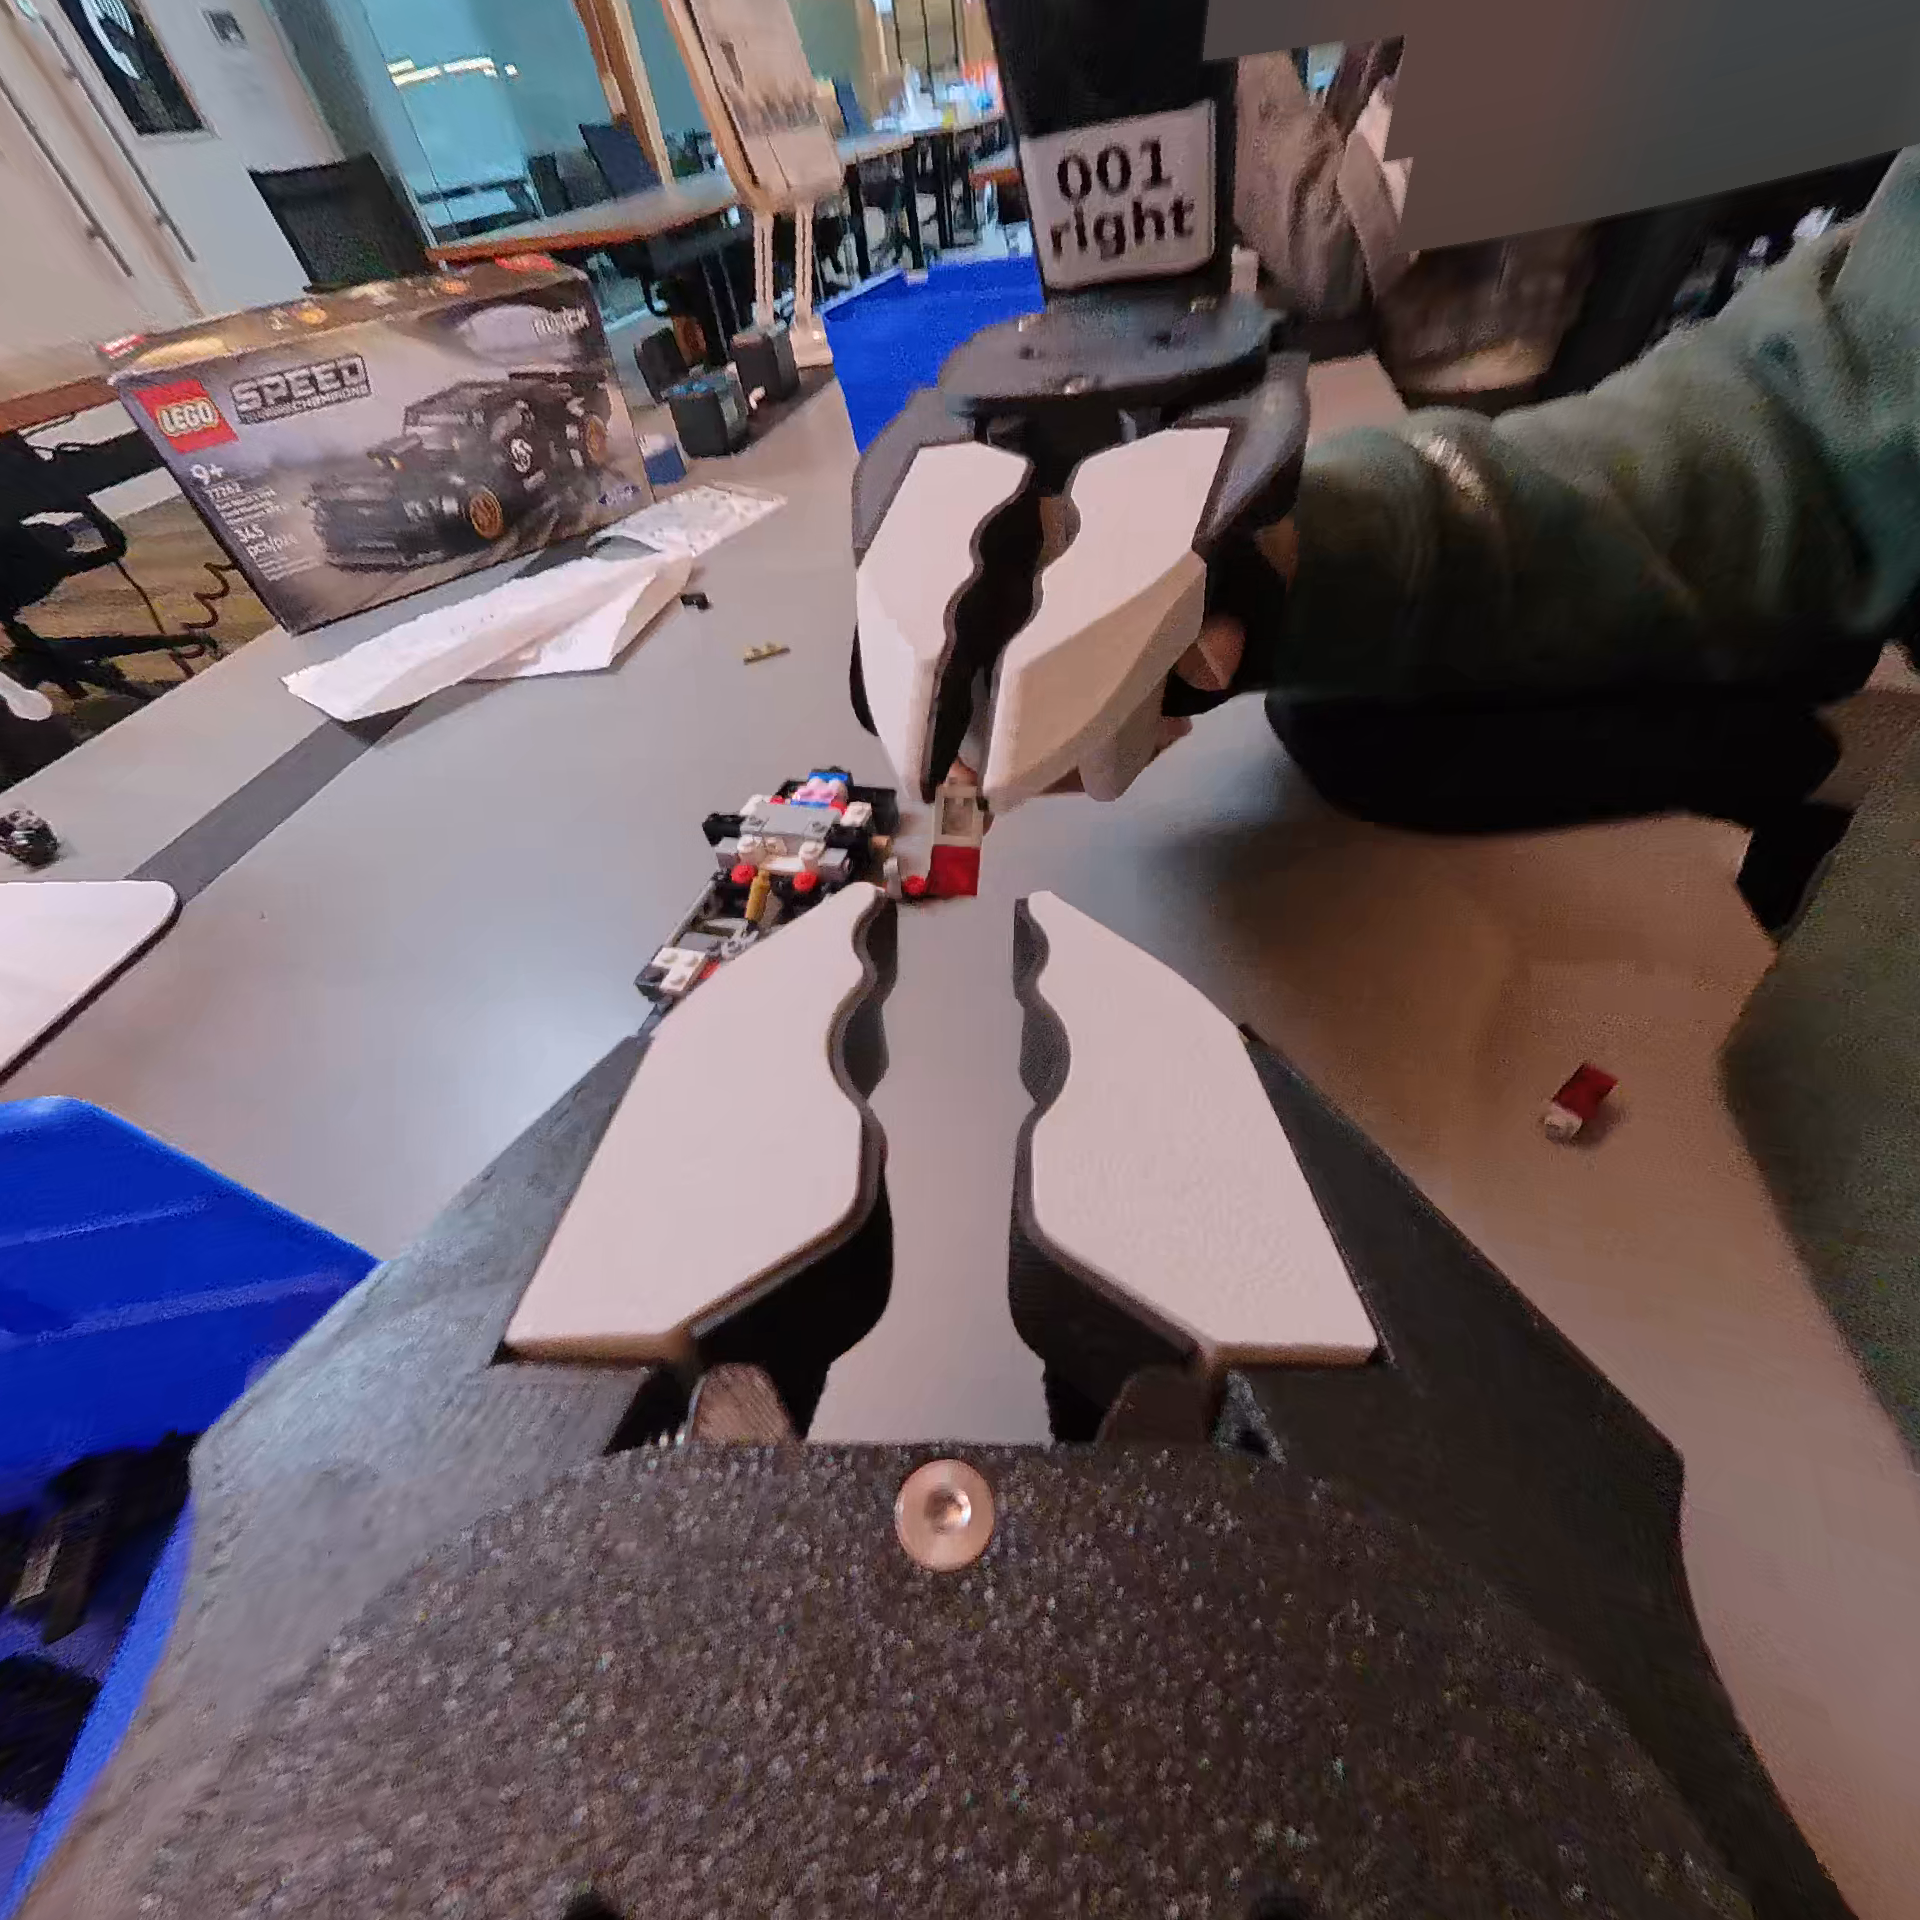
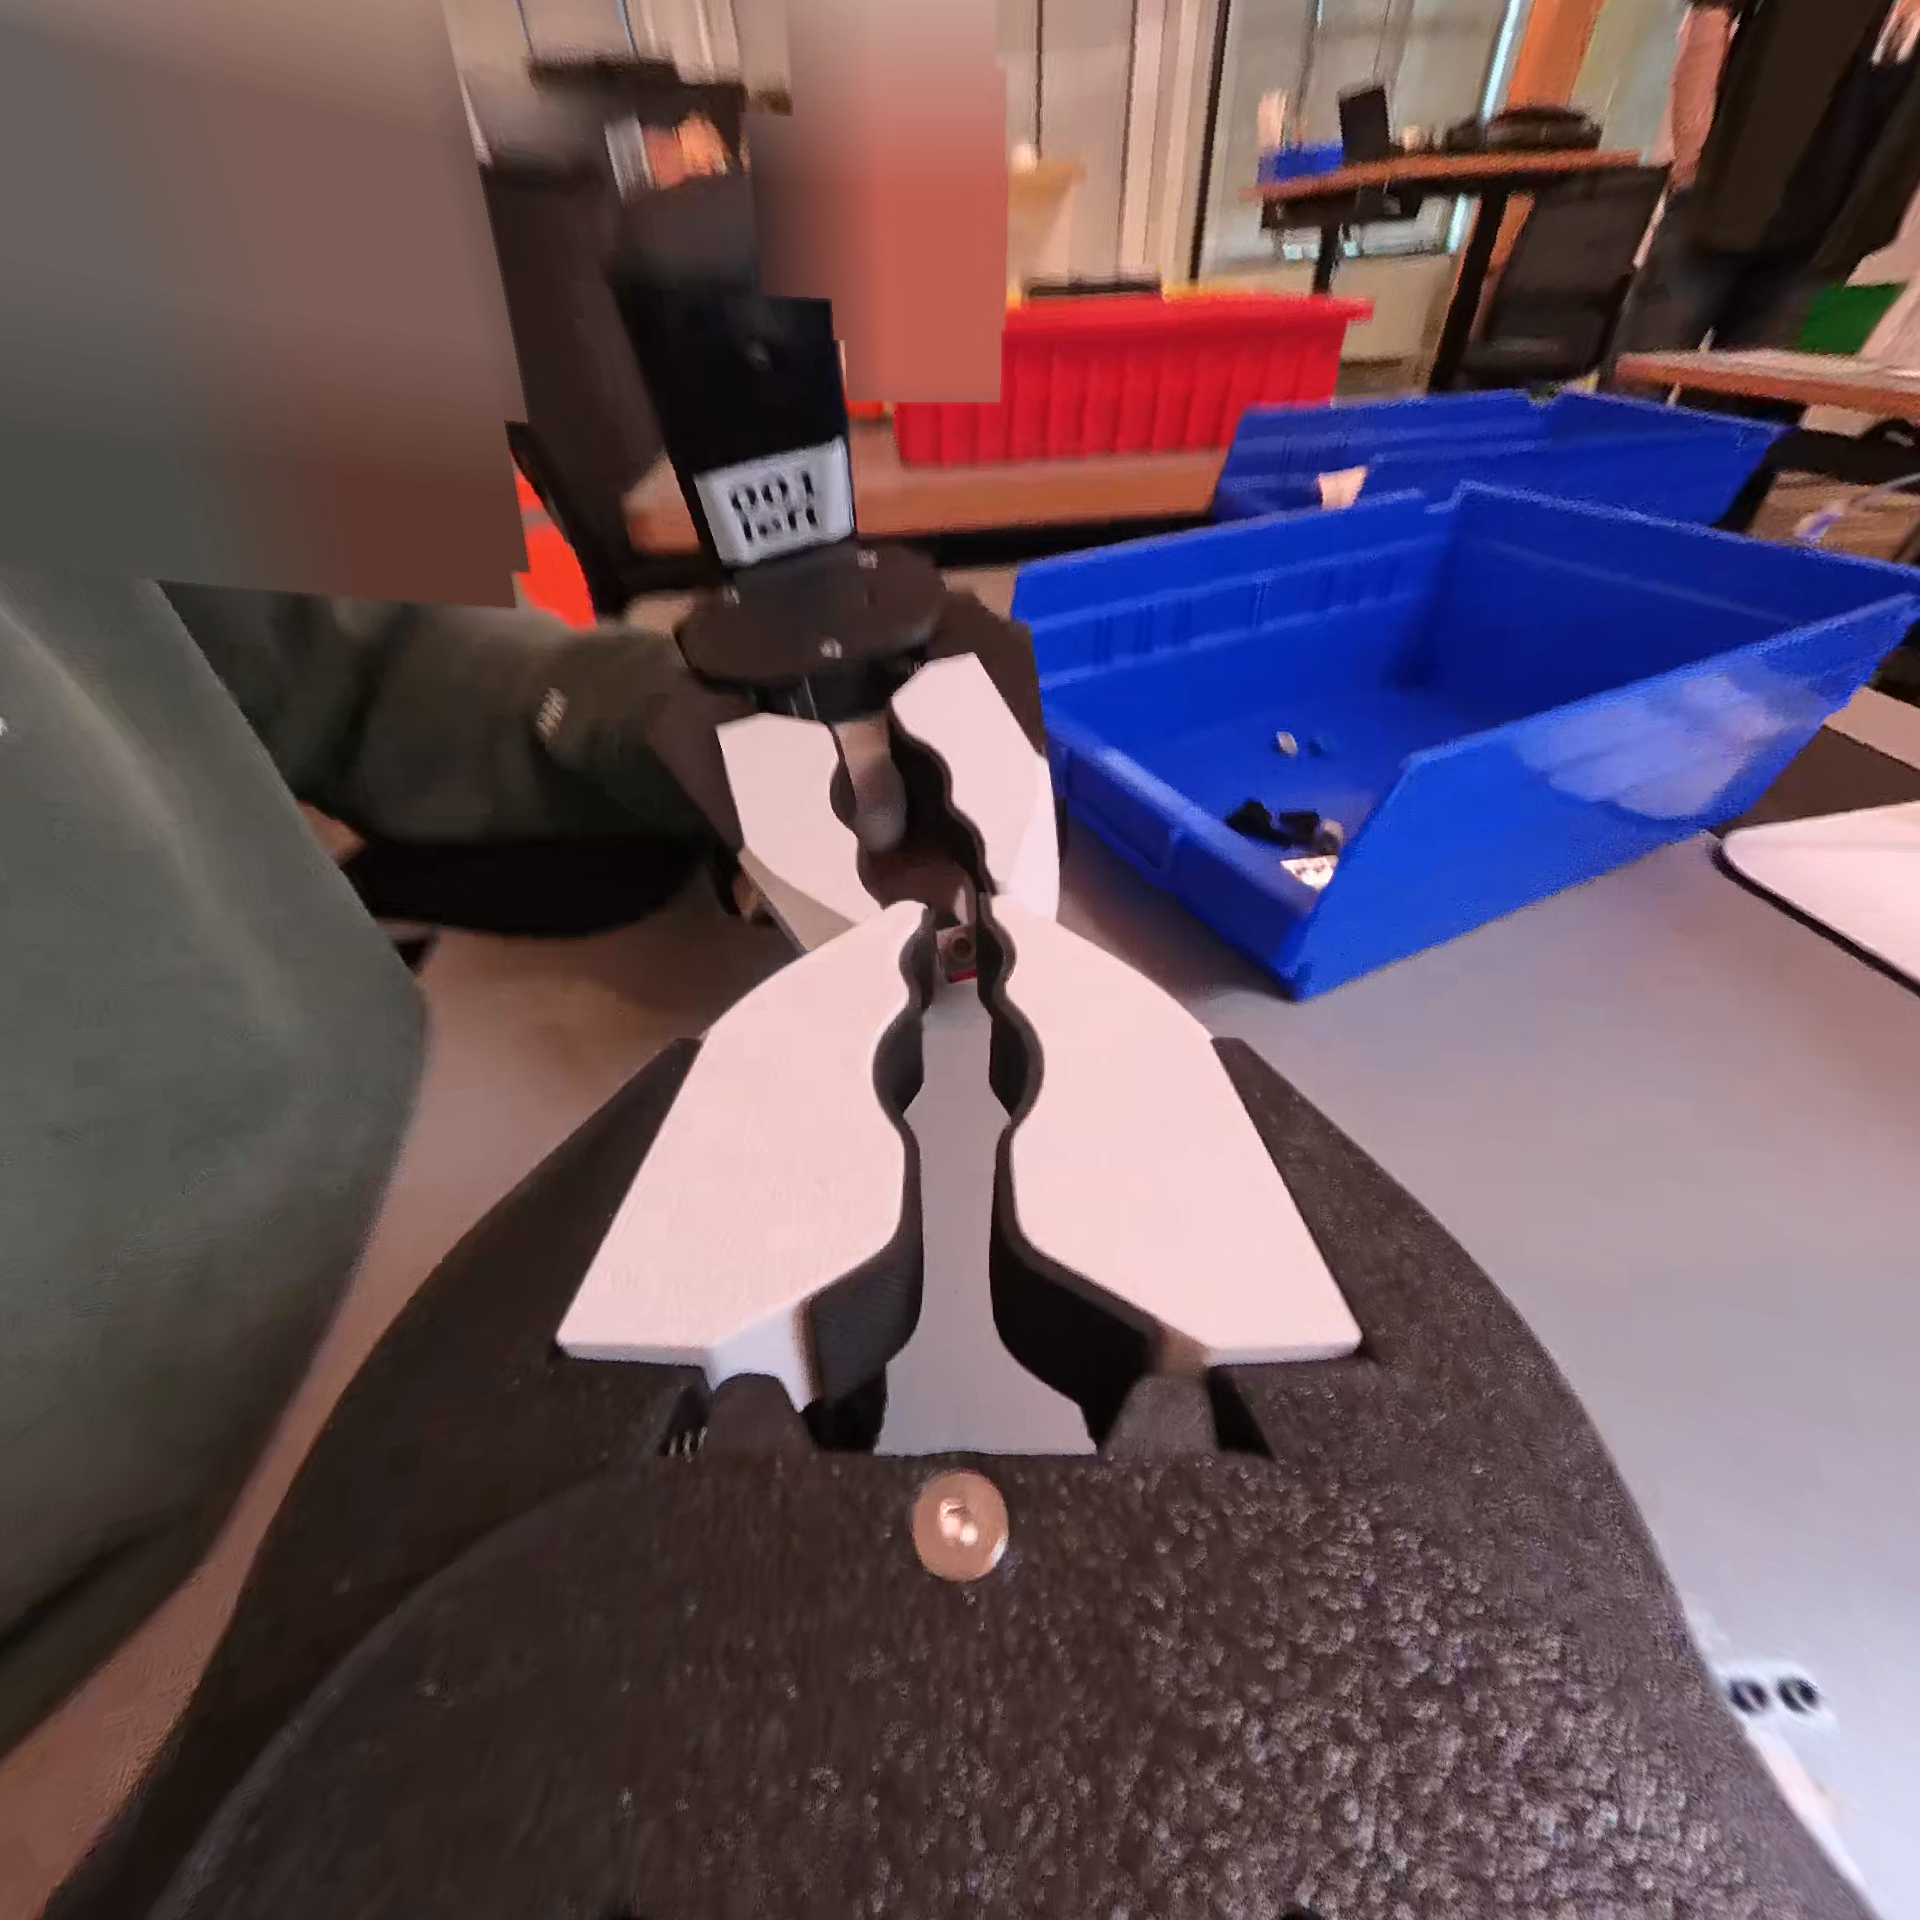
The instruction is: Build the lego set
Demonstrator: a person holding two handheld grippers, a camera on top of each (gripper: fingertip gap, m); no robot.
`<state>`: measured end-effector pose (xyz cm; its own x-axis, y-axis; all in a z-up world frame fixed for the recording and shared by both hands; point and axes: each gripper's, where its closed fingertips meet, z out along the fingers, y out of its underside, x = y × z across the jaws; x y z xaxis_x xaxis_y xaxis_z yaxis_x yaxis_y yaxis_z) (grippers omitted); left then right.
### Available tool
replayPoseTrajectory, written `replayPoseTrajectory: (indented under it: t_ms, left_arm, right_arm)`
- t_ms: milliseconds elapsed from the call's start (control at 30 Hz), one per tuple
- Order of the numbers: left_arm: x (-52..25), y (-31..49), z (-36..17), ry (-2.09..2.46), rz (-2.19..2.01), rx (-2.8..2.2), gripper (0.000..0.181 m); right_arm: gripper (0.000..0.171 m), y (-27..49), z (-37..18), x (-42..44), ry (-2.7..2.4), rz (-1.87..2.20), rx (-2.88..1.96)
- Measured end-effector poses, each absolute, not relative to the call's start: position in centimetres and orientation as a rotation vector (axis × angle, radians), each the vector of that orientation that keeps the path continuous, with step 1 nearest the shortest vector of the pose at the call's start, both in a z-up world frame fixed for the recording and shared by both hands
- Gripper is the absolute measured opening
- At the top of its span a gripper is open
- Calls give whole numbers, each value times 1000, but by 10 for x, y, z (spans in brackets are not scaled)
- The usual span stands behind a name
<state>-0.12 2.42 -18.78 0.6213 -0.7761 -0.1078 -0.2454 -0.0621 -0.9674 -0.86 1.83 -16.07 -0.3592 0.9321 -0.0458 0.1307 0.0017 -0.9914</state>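
R claw (image 1: 961, 795) pinches red/white brick piece (image 1: 958, 847); L claw (image 1: 951, 914) agape, empty, just before it. Only L view shows chassis (image 1: 774, 883) beside; R view, blue bin (image 2: 1455, 831).

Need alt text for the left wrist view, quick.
The right tongs pinch a small red-and-white brick piece beside a partly built brick car on the grey table. The left tongs sit open and empty in front of it.

White-fingered black gripper (image 1: 951, 904), green sleeve (image 1: 1662, 499)
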Motion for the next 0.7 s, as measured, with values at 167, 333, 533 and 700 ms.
replayPoseTrajectory:
  t_ms: [167,333,533,700]
  left_arm:
    - [4,18,-164,779,-663,-1532,8]
    - [3,13,-164,826,-674,-1574,8]
    - [6,8,-172,877,-704,-1608,9]
    - [11,4,-183,936,-694,-1690,9]
  right_arm:
    - [7,12,-149,-7,-1507,1583,-1100]
    - [8,8,-151,-7,-1544,1573,-1090]
    - [8,2,-160,-4,-1633,1522,-1086]
    - [7,-4,-167,-3,-1698,1532,-1137]
